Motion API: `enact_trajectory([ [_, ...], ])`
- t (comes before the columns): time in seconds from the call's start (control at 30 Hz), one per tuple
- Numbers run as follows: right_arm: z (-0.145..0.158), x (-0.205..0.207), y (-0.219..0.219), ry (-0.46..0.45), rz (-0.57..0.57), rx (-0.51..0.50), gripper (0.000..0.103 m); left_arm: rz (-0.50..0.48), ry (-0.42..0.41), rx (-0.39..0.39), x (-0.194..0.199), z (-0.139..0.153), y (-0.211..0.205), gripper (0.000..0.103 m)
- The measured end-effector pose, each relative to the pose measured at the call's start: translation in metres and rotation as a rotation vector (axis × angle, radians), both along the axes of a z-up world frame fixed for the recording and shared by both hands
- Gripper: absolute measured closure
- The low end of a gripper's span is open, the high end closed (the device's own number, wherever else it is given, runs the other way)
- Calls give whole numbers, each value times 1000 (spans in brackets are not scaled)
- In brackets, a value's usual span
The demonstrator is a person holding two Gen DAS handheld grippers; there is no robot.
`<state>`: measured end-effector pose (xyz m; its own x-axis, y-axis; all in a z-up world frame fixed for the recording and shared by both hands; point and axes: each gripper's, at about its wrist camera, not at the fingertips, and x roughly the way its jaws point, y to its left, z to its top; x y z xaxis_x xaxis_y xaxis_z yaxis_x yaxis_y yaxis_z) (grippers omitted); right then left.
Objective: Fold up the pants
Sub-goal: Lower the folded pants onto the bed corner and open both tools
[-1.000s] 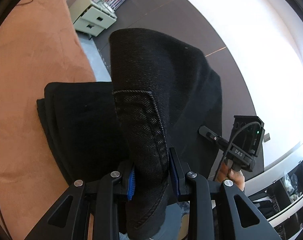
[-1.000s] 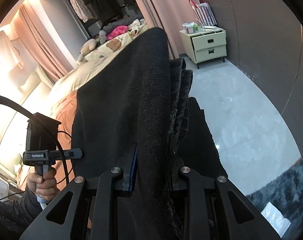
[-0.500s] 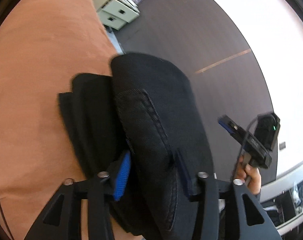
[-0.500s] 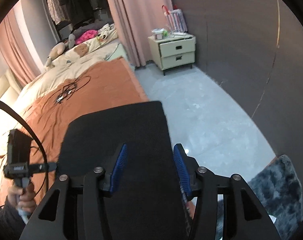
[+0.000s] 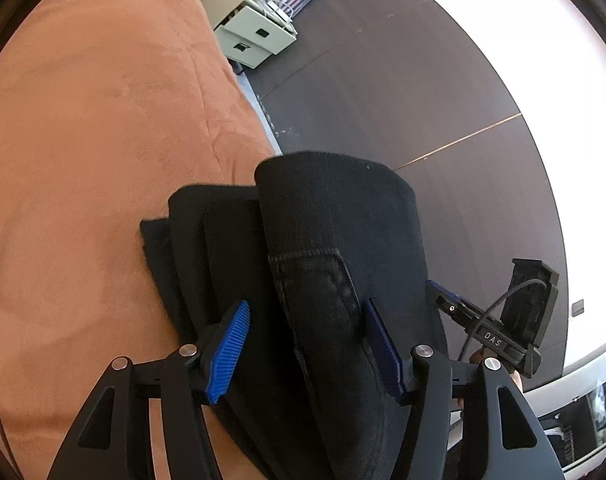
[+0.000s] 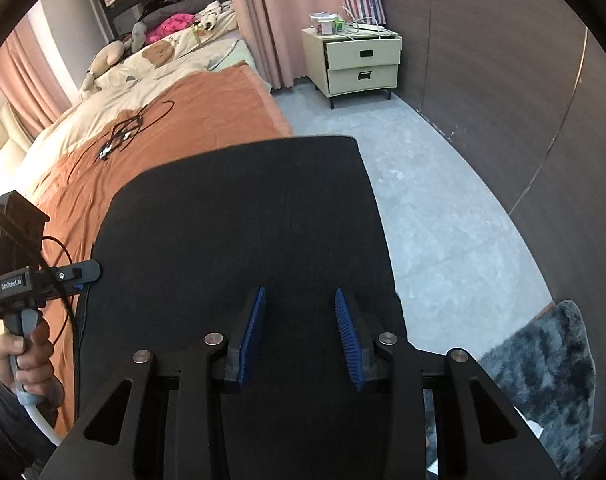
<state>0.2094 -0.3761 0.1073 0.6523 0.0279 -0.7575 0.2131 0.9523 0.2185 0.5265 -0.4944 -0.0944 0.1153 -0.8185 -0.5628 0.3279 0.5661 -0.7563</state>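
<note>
Both grippers are black, with angular cut-out arms, round silver screws at the joints and ribbed blue pads on the fingers [image 5: 227,350]. The right gripper [image 5: 499,332] has white "DAS" lettering and a looping black cable. The left gripper [image 6: 35,280] has a grey handle, white lettering and a black cable.

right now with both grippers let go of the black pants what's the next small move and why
Probably draw the left gripper back off the pants. Its jaws have just been opening, and the folded waist end still lies between its pads, unpressed. The right gripper already hangs clear above the flat fold.
</note>
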Motion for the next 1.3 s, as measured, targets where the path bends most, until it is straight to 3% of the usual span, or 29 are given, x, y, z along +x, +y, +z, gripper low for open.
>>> enact_trajectory([
  [0.17, -7, 15, -8, 29, 9, -2, 69, 37, -31, 40, 13, 7, -8, 36],
  [0.4, -17, 55, -8, 77, 12, -16, 69, 77, -3, 90, 22, -1, -6, 30],
  [0.43, -21, 66, -8, 85, 16, -17, 69, 79, -6, 94, 18, 0, -4, 31],
  [0.57, -35, 108, -6, 114, 49, -31, 69, 102, -15, 135, 4, 0, 5, 50],
  [0.7, -42, 138, -6, 131, 47, -44, 69, 140, 45, 118, 3, -9, 20, 55],
  [0.97, -33, 97, -5, 130, 50, -24, 69, 115, 79, 84, 4, 3, 22, 54],
  [1.3, -28, 41, 3, 155, 15, -40, 69, 82, 69, 108, -36, 26, 30, 54],
])
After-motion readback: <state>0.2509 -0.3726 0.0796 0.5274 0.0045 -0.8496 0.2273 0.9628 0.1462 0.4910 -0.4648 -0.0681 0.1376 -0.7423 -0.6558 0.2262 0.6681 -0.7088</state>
